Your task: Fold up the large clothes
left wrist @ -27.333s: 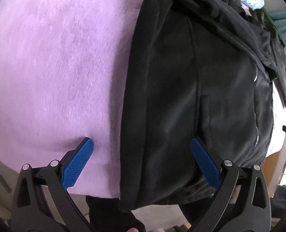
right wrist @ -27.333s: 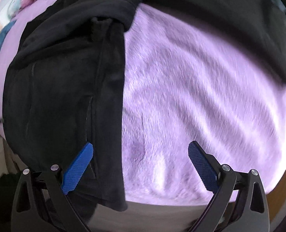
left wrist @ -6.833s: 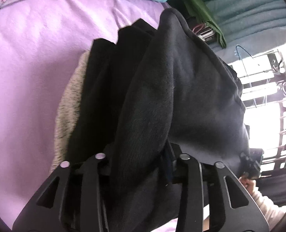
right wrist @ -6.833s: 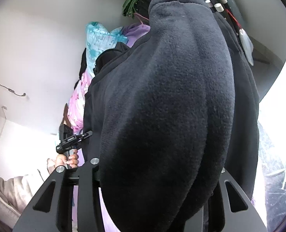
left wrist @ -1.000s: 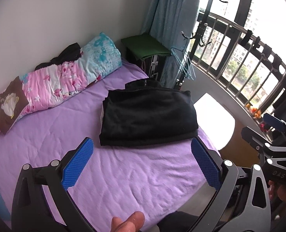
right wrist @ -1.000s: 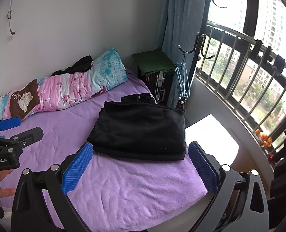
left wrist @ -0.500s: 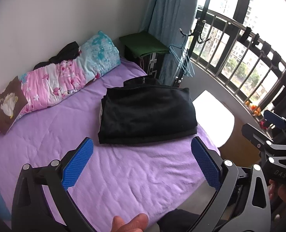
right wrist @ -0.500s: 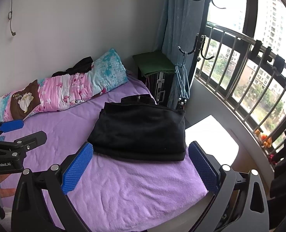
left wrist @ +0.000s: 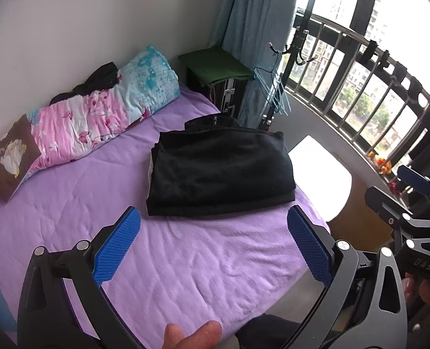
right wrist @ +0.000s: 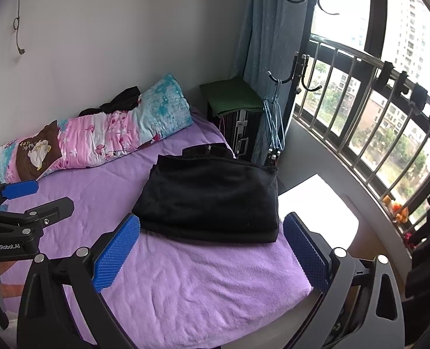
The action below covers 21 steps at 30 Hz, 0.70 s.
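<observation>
A black fleece jacket (left wrist: 220, 168) lies folded into a neat rectangle on the purple blanket (left wrist: 185, 261) near the bed's far right corner; it also shows in the right wrist view (right wrist: 212, 195). My left gripper (left wrist: 213, 247) is open and empty, held back above the near edge of the bed. My right gripper (right wrist: 210, 247) is open and empty, also well short of the jacket. Each gripper shows in the other's view, the right one (left wrist: 409, 200) at the right edge and the left one (right wrist: 26, 203) at the left edge.
A rolled floral quilt (left wrist: 78, 125) lies along the wall with a black garment (left wrist: 98, 80) on it. A dark case with a green cloth (right wrist: 232, 99), a coat stand with hangers (right wrist: 276, 122), a white stool (left wrist: 319, 174) and a railed window (right wrist: 374, 110) stand right of the bed.
Both grippers have eased slightly back and up from the bed. The folded jacket has not moved.
</observation>
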Available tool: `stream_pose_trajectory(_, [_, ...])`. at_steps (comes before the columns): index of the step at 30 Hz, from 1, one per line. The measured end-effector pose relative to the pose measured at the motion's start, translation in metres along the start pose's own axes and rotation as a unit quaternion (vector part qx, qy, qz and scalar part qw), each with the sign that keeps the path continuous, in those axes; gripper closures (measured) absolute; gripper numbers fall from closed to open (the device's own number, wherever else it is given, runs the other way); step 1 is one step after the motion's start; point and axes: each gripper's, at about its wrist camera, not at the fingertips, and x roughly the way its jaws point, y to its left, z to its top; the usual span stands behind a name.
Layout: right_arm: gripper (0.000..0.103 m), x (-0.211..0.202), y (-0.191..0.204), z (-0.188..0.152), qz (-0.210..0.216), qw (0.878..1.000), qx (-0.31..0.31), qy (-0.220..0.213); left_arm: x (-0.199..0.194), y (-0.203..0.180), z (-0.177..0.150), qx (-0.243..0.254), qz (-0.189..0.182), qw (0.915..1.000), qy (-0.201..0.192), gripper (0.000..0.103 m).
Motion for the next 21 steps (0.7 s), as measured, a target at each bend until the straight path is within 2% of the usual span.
stream_pose_trajectory(21, [0.006,-0.0025,-0.0005,0.0023,0.003,1.000,-0.003,-0.002,-0.0037,0.0011,0.0044,0.000,0.002,1.0000,-0.001,0.006])
